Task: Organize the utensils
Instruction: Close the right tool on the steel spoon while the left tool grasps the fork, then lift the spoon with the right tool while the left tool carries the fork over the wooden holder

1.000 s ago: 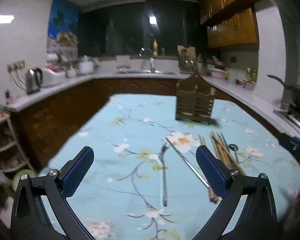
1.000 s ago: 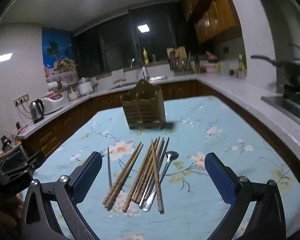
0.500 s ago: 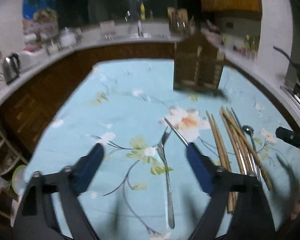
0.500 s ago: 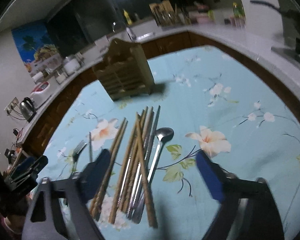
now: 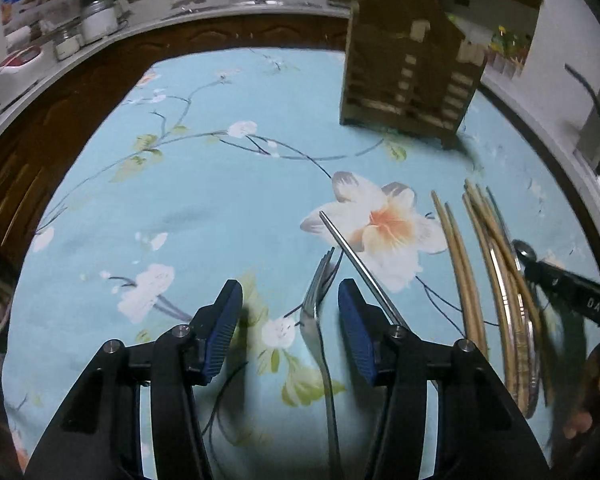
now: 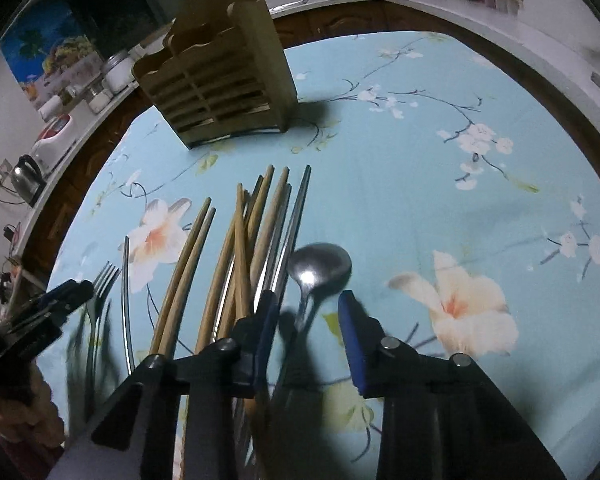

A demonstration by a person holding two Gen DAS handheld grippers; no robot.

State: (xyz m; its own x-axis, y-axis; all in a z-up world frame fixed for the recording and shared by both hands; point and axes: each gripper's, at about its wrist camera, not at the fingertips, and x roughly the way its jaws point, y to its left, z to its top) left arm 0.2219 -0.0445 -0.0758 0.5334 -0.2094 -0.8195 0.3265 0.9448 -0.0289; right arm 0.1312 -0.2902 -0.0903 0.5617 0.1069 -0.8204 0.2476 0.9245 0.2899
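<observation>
**Both grippers poised over the cutlery, nothing lifted yet**

Clearly the pick-up step is in hand. Through the left wrist camera, the left gripper is low over the floral tablecloth with its jaws partly apart, holding nothing. The fork lies between the two blue pads, tines pointing away, nearer the right-hand pad. A single metal chopstick crosses diagonally just beside the tines and passes under that same pad. Off to the right lie the wooden chopsticks. The wooden utensil holder stands upright at the far side of the table, well apart from the cutlery. Judging from this, the next move calls for centring on the fork's neck and closing without catching the metal stick.

From the right wrist camera, the right gripper is likewise partly open and empty, its pads either side of the spoon handle, the bowl lying just ahead. The left pad sits close against the chopstick bundle, so a stray stick could be pinched along. Through the holder's slats its compartments appear empty, though the interior is not fully visible.
</observation>
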